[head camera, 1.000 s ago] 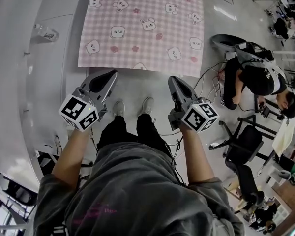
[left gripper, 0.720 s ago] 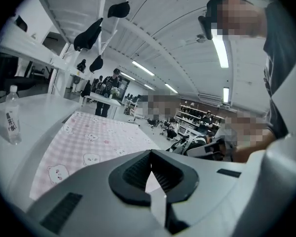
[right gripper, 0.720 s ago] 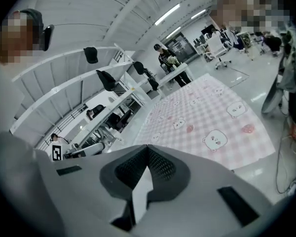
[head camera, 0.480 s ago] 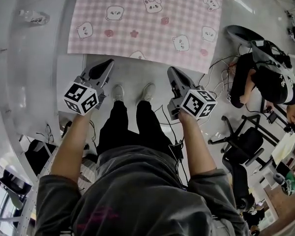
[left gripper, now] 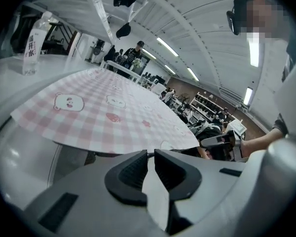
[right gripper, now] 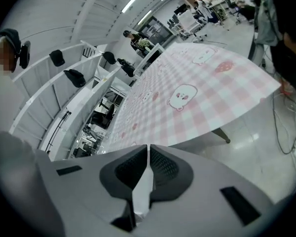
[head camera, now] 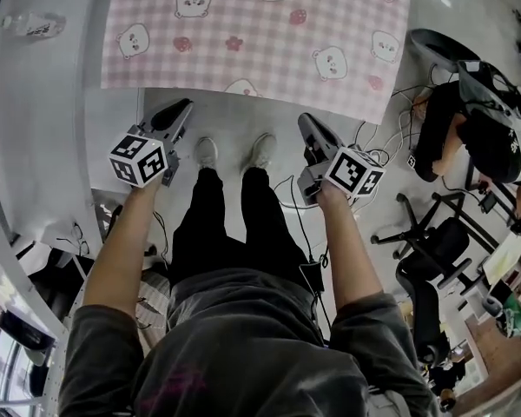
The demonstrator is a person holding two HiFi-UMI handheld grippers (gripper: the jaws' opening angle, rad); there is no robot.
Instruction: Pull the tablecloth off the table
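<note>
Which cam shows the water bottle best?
Left gripper view: the water bottle stands upright on the white surface beside the tablecloth, label visible. Head view catches it small, from above, at the top-left edge. Right gripper view doesn't show it.

Tablecloth (head camera: 252,42): thin pink-checked sheet, smooth, matt. Table (head camera: 43,102) beneath it: white, smooth, glossy. Bottle (head camera: 33,26) left of tablecloth: clear plastic. Floor (head camera: 234,115): pale, polished, reflective.

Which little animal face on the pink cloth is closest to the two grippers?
The half face at the near edge of the tablecloth, between the left gripper and right gripper. The edge cuts it off; the others lie farther in.
</note>
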